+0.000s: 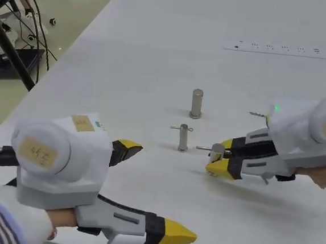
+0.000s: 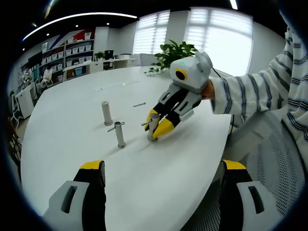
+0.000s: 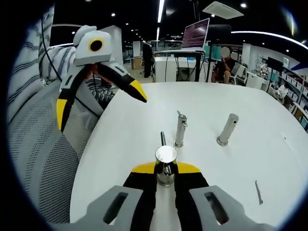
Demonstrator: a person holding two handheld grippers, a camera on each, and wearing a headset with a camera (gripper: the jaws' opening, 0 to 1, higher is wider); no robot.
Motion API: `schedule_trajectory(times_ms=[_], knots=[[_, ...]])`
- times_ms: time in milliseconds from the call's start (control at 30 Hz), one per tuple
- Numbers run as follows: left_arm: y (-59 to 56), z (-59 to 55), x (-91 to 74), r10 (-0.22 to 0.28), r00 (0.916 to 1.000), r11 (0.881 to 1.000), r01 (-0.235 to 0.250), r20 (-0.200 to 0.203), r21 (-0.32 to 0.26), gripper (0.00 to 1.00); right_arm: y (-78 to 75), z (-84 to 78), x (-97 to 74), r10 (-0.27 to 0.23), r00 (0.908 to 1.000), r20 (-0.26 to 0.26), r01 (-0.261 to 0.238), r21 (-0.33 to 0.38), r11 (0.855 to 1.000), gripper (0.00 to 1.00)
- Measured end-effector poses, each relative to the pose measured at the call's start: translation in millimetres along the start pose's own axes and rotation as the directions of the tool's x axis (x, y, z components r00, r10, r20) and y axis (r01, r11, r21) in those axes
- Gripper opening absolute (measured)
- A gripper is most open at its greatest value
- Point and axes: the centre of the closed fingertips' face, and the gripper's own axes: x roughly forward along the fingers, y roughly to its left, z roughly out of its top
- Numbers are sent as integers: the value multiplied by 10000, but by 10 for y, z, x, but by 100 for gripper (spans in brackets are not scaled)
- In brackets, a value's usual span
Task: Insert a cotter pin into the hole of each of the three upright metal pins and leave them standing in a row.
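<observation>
Jaws of the right gripper [image 3: 166, 169] are clamped on the nearest metal pin [image 3: 165, 155], a cotter pin [image 3: 163, 138] jutting from it. Ahead stands the middle pin [image 3: 180, 130] with a second cotter pin [image 1: 181, 127]. The far pin [image 3: 226, 129] stands beyond, and a loose cotter pin [image 3: 258, 191] lies off to that gripper's right. The left gripper [image 1: 162, 191] hangs wide open.

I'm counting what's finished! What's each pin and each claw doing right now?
far metal pin: standing, nothing through it.
middle metal pin: standing, a cotter pin through it.
near metal pin: standing, another cotter pin sticking from its side.
loose cotter pin: lying on the table.
left claw: open, empty.
right claw: shut on the near metal pin.
</observation>
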Motion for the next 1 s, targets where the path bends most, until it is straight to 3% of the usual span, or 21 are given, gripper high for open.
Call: schedule_trajectory(times_ms=[267, 467, 900, 1000], knots=[[-9, -6, 6, 34, 10000, 10000, -34, -17, -68, 99, -215, -71, -124, -379, 9993, 47, 379, -46, 9993, 8], [2, -15, 9, 83, 10000, 9996, -83, 10, -274, 99, -305, -123, -154, -384, 9992, 102, 384, 14, 9993, 8], [9, -40, 3, 139, 9998, 9993, -143, -119, -343, 99, -292, -190, -166, -311, 9994, 173, 308, 196, 9993, 8], [45, -51, 3, 342, 9993, 9988, -348, -154, -355, 99, -293, -187, -166, -378, 9991, 205, 377, 65, 9993, 9]])
